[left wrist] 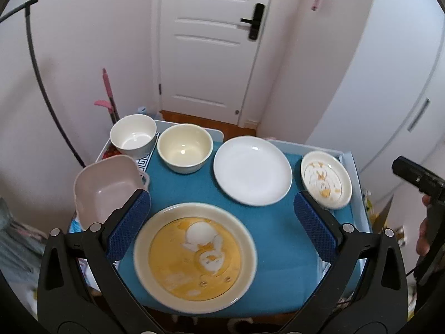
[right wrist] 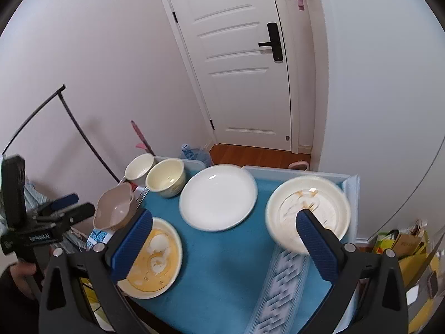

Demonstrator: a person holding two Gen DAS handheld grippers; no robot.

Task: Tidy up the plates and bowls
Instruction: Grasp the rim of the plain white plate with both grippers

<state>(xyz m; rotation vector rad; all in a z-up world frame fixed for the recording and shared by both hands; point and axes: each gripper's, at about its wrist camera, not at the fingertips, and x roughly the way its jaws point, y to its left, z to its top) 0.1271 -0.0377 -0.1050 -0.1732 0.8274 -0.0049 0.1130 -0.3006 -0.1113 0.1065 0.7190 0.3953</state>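
On the blue-covered table (left wrist: 281, 239) a yellow cartoon plate (left wrist: 194, 256) lies nearest, under my left gripper (left wrist: 221, 199). That gripper hangs above it, open and holding nothing. Behind are a plain white plate (left wrist: 252, 169), a small cream cartoon plate (left wrist: 326, 179), a white bowl (left wrist: 133, 136), a cream bowl (left wrist: 185, 147) and a pink square bowl (left wrist: 107, 192). My right gripper (right wrist: 224, 216) is open and empty above the table, between the yellow plate (right wrist: 155, 258) and the cream cartoon plate (right wrist: 289, 203). The white plate (right wrist: 218, 196) lies beyond it.
A white door (left wrist: 211, 41) and wooden floor lie behind the table. A black curved rack pole (left wrist: 36, 64) stands at the left wall, white cabinets (left wrist: 403, 97) at the right. Bags (right wrist: 406, 245) sit on the floor beside the table's right edge.
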